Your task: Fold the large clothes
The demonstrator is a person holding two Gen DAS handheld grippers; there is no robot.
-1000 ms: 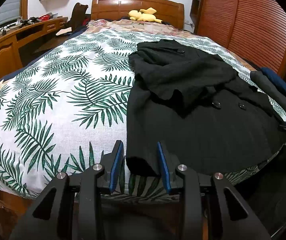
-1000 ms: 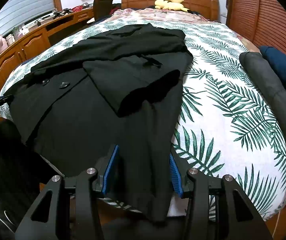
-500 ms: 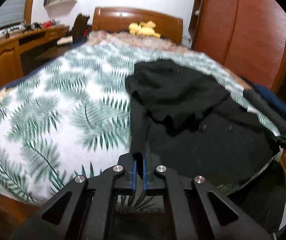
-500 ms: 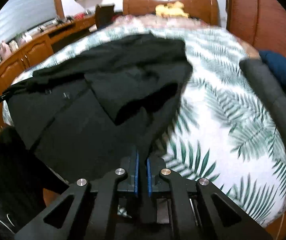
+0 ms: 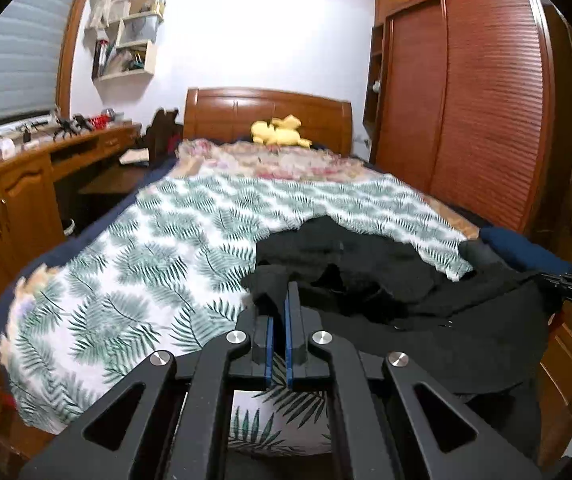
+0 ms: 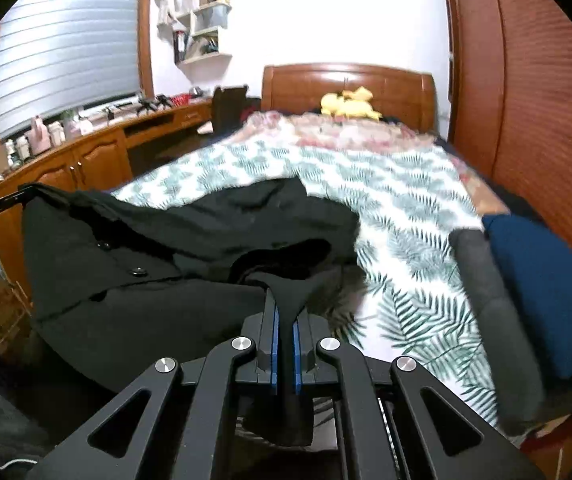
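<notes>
Nearest the lens, the left tool [image 5: 279, 320] has its blue-padded jaws pressed together on one bottom corner of the large black buttoned coat [image 5: 426, 312], and the right tool [image 6: 285, 320] pinches the other corner, a tongue of black cloth hanging down between its pads. Both corners are lifted off the bed, while the rest of the coat lies bunched on the white bedspread printed with green fern leaves [image 5: 146, 272], its folded sleeves heaped in the middle. The main risk, as I judge it, is a slip: each hold takes only a narrow bite of thick fabric (the right one looks the deeper of the two), and the weight of the hem could drag a corner free mid-fold. If the two tools travel unevenly, the hem would likely land skewed and the fold come out crooked. The heaped sleeves could also slide or unroll as the hem is carried over them, undoing the tucks. Further off, the rolled grey and navy blue bolsters [image 6: 526, 300] sit just beside the coat at the right edge of the bed, and a wide swing might catch them. The yellow plush toy [image 5: 280, 133] by the wooden headboard [image 5: 266, 108] is well apart and seems no concern.
</notes>
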